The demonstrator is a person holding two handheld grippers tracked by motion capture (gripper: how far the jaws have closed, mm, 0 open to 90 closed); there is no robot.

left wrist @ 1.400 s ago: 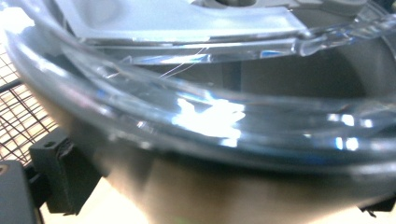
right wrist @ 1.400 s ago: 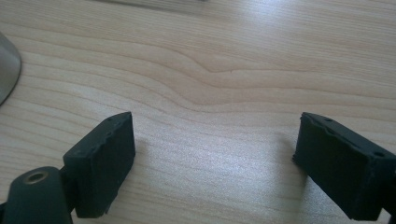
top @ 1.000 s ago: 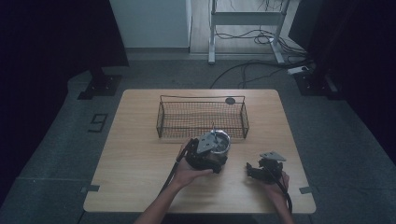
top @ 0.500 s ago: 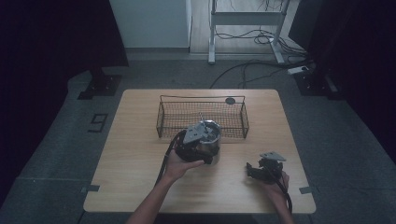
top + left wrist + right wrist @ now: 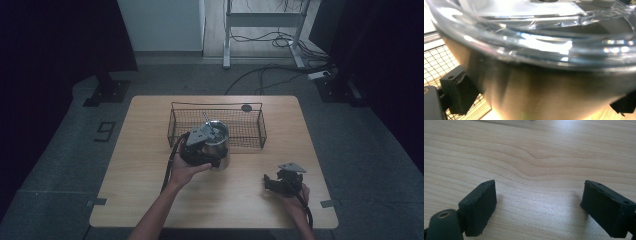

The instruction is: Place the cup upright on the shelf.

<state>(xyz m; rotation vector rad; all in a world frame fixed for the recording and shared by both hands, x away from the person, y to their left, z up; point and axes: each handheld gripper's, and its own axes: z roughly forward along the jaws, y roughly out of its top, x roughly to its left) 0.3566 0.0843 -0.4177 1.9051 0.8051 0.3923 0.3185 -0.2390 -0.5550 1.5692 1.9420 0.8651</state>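
So we've got a light wooden table (image 5: 150,200) with a black wire basket (image 5: 180,131) sitting toward the far side, roughly in the middle. Our left gripper (image 5: 212,150) is clamped around a shiny metal pot (image 5: 222,147), one black jaw pressed on each side of its steel body, and you can see that nicely in the left gripper view, where the pot (image 5: 544,95) sits right up against the camera with a clear glass lid (image 5: 529,42) on top. In the high view the pot is at the near edge of the basket, just left of its centre; we honestly can't tell if it's lifted off the table or resting on it, or if it's touching the basket wall. The mesh of the basket (image 5: 436,65) peeks in at the left of the left gripper view, behind the pot. Our right gripper (image 5: 272,182) is down at the near right part of the table, well apart from the pot, and its jaws are spread wide with nothing between them but bare wood grain (image 5: 536,170). There's also a small dark round thing (image 5: 246,107) on the table just past the far right corner of the basket; too small to tell what it is.
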